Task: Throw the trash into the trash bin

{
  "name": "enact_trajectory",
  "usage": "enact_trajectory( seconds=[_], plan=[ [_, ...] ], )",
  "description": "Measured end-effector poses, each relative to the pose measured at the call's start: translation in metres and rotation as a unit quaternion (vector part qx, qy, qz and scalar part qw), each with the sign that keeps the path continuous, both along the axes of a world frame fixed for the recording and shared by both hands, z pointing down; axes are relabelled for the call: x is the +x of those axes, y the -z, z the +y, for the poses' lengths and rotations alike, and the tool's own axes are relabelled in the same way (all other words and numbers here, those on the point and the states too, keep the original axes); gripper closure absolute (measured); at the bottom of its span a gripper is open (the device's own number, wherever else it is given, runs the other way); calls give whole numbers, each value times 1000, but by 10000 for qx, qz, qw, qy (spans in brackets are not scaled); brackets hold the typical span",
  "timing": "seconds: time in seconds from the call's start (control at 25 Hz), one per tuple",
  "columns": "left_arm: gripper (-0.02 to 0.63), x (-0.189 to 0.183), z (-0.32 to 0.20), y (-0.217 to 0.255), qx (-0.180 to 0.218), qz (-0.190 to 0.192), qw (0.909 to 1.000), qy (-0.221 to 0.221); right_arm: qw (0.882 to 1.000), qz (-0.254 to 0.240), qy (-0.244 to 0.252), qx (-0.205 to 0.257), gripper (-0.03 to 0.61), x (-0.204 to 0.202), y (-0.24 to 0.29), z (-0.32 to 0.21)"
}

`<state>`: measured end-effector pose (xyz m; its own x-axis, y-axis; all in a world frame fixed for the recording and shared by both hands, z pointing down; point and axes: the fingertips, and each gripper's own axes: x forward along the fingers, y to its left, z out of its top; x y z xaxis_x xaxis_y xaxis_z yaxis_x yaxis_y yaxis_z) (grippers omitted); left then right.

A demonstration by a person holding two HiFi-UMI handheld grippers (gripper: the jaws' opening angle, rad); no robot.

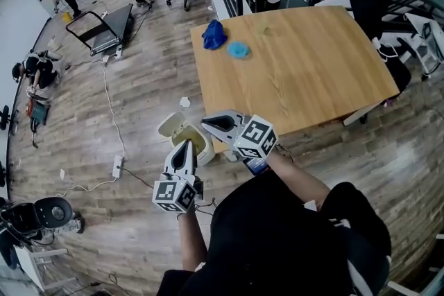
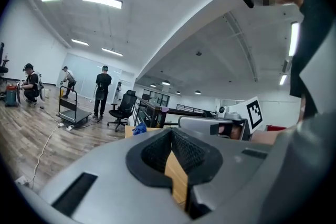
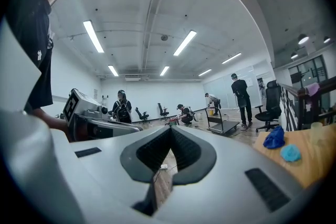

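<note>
My left gripper and right gripper are clenched, empty, close over the bin. Blue trash, perhaps cloth, lies well ahead.

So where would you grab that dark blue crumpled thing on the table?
Probably by the bunched top of the dark blue wad, coming straight down: it lies heaped in soft folds near the table edge, and the pale blue scrap sits close beside it.

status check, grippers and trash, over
Left gripper shut, empty; right gripper shut, empty. Both by the open trash bin. Blue wad and light-blue wad on table, white scrap on floor. Nothing blocking.
</note>
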<state>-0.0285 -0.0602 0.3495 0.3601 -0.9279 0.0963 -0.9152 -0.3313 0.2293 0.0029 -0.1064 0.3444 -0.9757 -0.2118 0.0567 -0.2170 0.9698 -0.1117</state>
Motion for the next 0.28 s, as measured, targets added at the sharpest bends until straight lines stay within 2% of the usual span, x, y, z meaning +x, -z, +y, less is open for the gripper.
enact_trajectory(
  seconds=[0.28],
  plan=[
    [607,5,5,-10,-151,11,9998,-89,9999,-31,-124,-96,581,5,-6,0]
  ],
)
